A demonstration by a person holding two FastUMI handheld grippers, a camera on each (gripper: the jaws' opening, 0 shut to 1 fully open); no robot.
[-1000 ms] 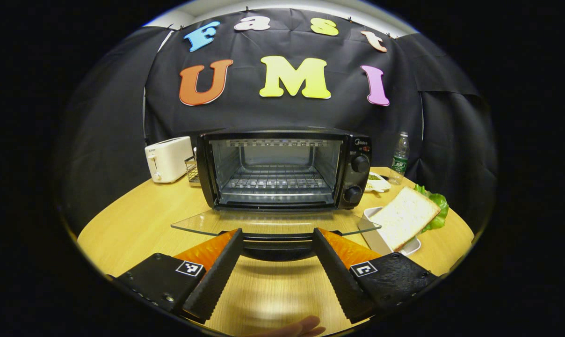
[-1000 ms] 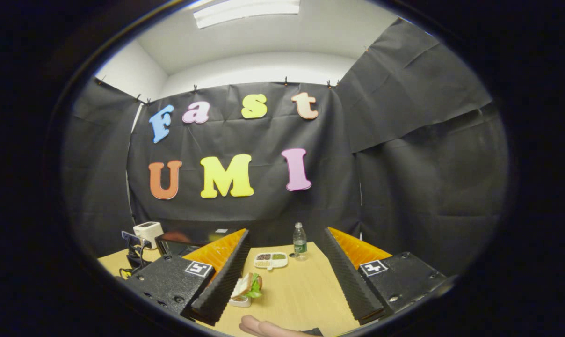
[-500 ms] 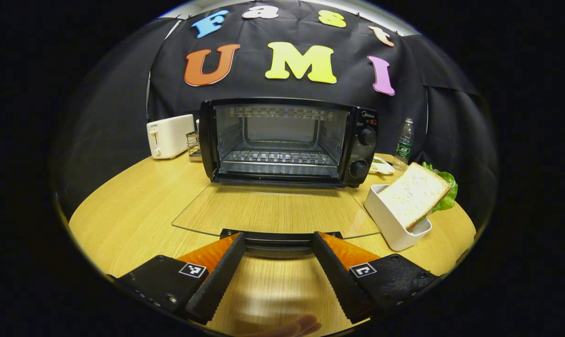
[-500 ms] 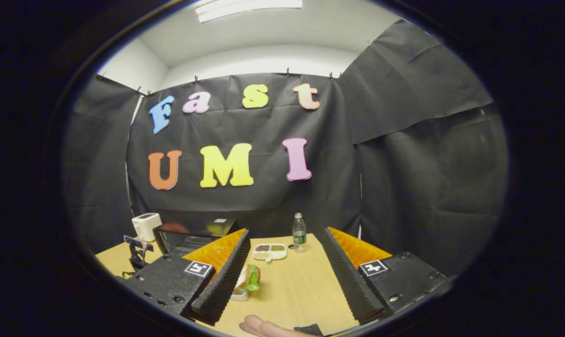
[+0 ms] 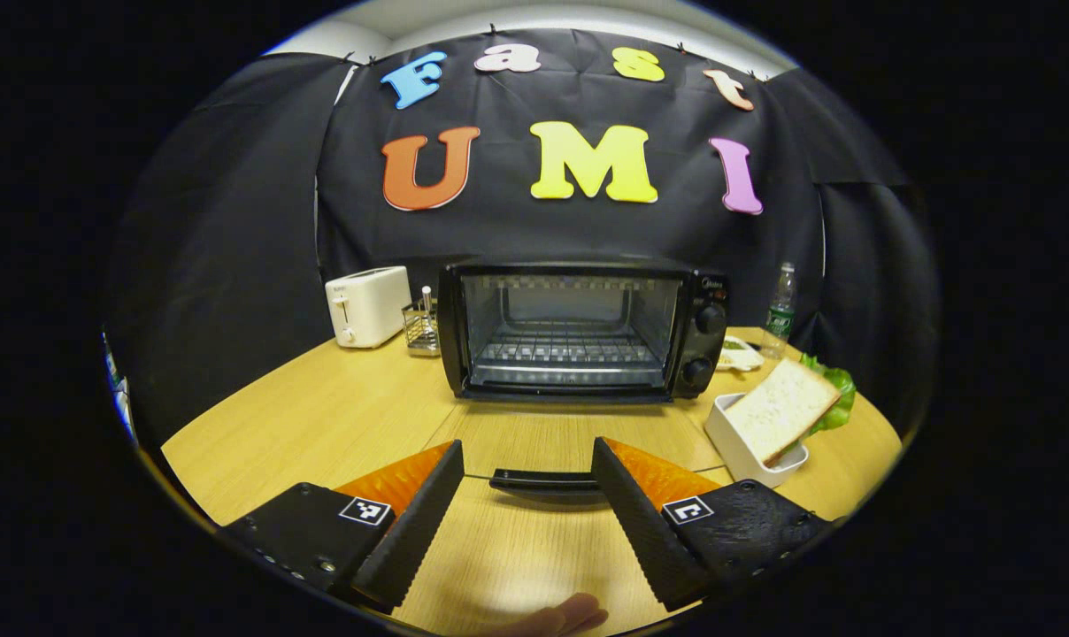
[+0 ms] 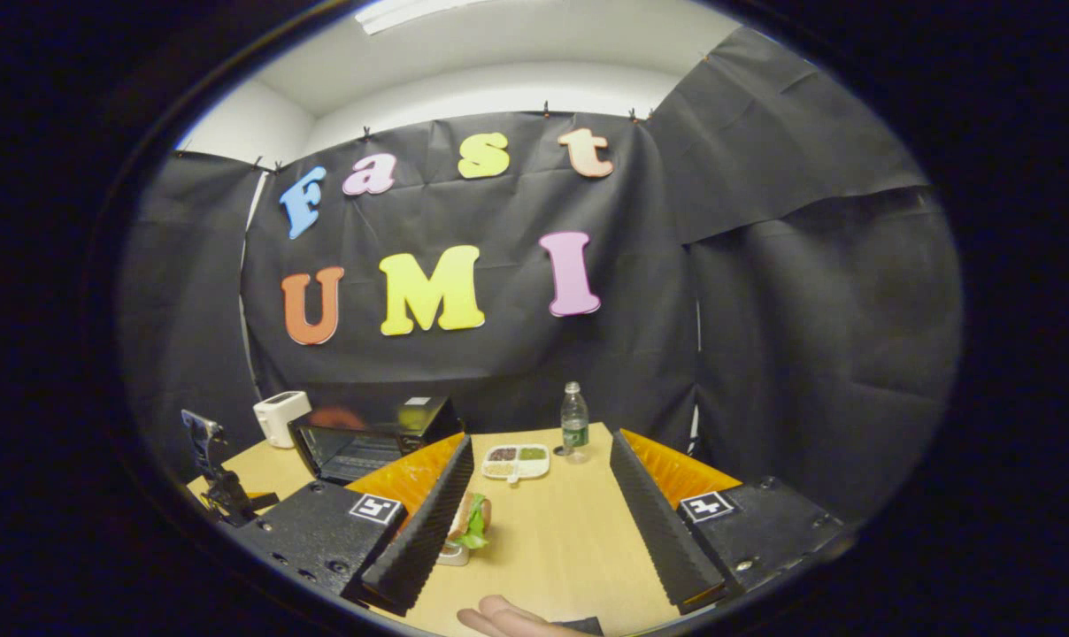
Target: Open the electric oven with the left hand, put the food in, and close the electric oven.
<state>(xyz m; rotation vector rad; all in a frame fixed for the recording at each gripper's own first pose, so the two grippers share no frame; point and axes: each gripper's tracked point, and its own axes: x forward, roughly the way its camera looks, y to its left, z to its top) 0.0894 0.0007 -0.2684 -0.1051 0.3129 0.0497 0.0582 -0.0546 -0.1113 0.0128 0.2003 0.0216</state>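
**Op:** Two claws up, both with fingers spread wide and nothing between them. My left claw (image 5: 527, 495) has backed away from the electric oven (image 5: 583, 329). Half a second ago its fingertips sat right at the door handle (image 5: 543, 481); now the handle lies free between them, untouched, and the oven looks farther off.

**Spotter:** So the door is done?

**Op:** I judge so. The glass door (image 5: 570, 438) lies flat out over the worktop (image 5: 322, 420), cavity and wire rack (image 5: 568, 352) exposed. Opening is finished and the left has let go.

**Spotter:** Where's the food?

**Op:** Sandwich (image 5: 787, 407), bread with lettuce, leaning in its white holder (image 5: 736, 441) just right of the open door. From my right gripper view the sandwich (image 6: 471, 522) sits partly behind the left finger of my right claw (image 6: 542, 522), which has dipped a little toward the worktop since a second ago but is well short of a grasp.

**Spotter:** Next?

**Op:** Right claw goes for the sandwich, I'd say, keeping clear of the door's glass edge
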